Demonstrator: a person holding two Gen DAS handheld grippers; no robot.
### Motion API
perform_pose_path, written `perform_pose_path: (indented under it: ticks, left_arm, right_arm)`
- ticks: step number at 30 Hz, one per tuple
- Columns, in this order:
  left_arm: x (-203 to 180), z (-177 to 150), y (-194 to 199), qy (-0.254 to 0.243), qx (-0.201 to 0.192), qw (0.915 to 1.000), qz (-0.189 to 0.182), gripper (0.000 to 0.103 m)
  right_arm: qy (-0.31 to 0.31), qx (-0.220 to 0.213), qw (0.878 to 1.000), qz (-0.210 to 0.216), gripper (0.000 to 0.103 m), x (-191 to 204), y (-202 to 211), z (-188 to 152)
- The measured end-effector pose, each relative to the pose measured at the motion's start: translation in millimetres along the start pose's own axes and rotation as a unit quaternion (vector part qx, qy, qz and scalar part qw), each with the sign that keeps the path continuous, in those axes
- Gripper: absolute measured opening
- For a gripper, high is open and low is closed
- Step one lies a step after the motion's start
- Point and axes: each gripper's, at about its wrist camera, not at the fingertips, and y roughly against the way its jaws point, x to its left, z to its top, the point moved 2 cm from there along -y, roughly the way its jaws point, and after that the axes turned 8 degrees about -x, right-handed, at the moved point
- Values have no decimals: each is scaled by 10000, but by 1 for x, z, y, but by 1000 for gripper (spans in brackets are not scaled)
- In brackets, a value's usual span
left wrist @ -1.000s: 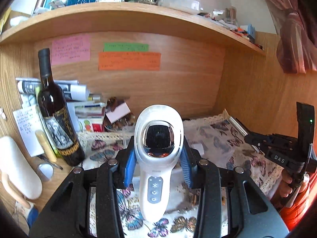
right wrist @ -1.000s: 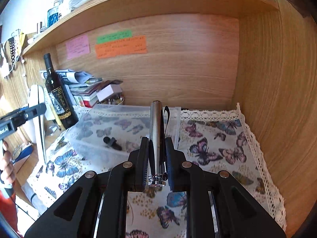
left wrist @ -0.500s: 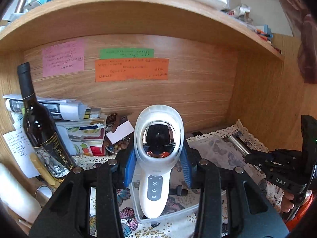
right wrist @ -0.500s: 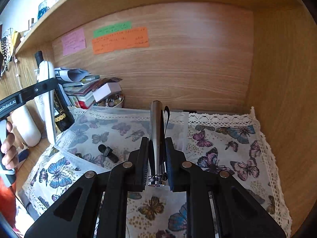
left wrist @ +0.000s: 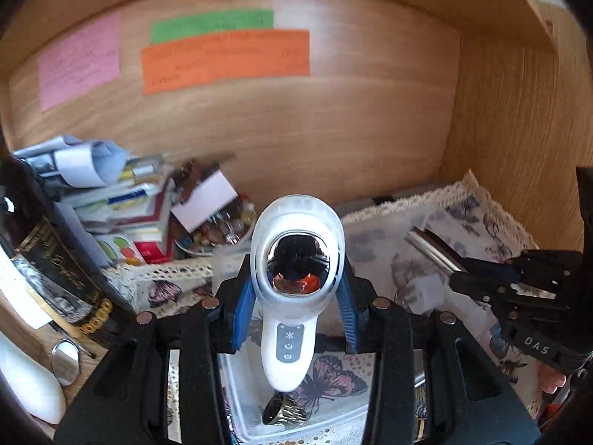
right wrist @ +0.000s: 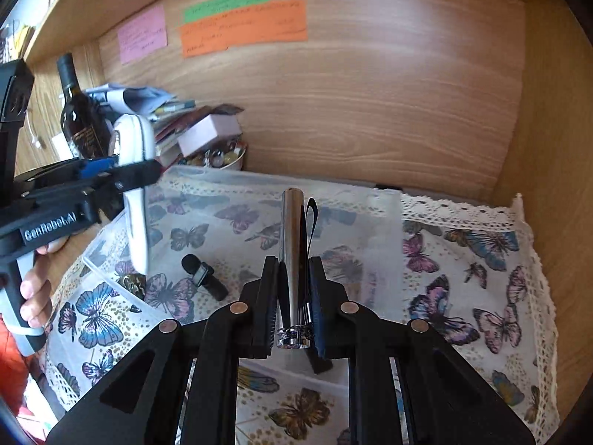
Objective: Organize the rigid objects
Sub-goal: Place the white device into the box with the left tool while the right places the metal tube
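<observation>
The bench [right wrist: 533, 170] is a wooden alcove with a back wall carrying a pink note [right wrist: 142, 33], a green note [right wrist: 226, 2] and an orange note [right wrist: 242, 27]. A butterfly-print cloth [right wrist: 478, 267] with a lace edge covers its surface. On the cloth sits a clear plastic tub [right wrist: 237, 181], shallow and wide, its near left corner just under the left tongs. Behind the tub's left end stand a dark wine bottle [right wrist: 79, 115], a heap of papers and booklets [right wrist: 148, 104] and a small bowl of beads [right wrist: 222, 157].

The left tongs [left wrist: 294, 315] are clenched on a white handheld device [left wrist: 292, 289], gripping it below its rounded head with the blue pads pressed to both sides. The device hangs upright, handle down, above the near left part of the tub; the right wrist view shows its lower end inside the tub's outline, but I cannot tell whether it touches the floor.

The right tongs [right wrist: 292, 304] are clenched on a silver metal tube [right wrist: 292, 244], which points forward along the fingers over the middle of the tub, a black strap [right wrist: 310, 218] looped beside it.

Inside the tub lie a small black clip-on microphone [right wrist: 204, 276] and, near the device's tip, a dark ring with gold trim [left wrist: 283, 409].
</observation>
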Motion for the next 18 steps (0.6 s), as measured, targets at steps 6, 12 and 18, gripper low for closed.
perform_pose_path:
  ticks: [6,12,18]
  left_arm:
    - [-6,-7,-13,-5,260,9996,-124,40]
    - [-9,-8,-12,61,367,9989,-286,43]
    - [-12,-8,5,78,298,9991,-301,63]
  right_arm:
    - [76,222,9997,38,15,7,-17,-3]
    - [71,323,9994,33,15,6,-19,-5]
    - [31,259,9997,-5,23,4,-10,-3]
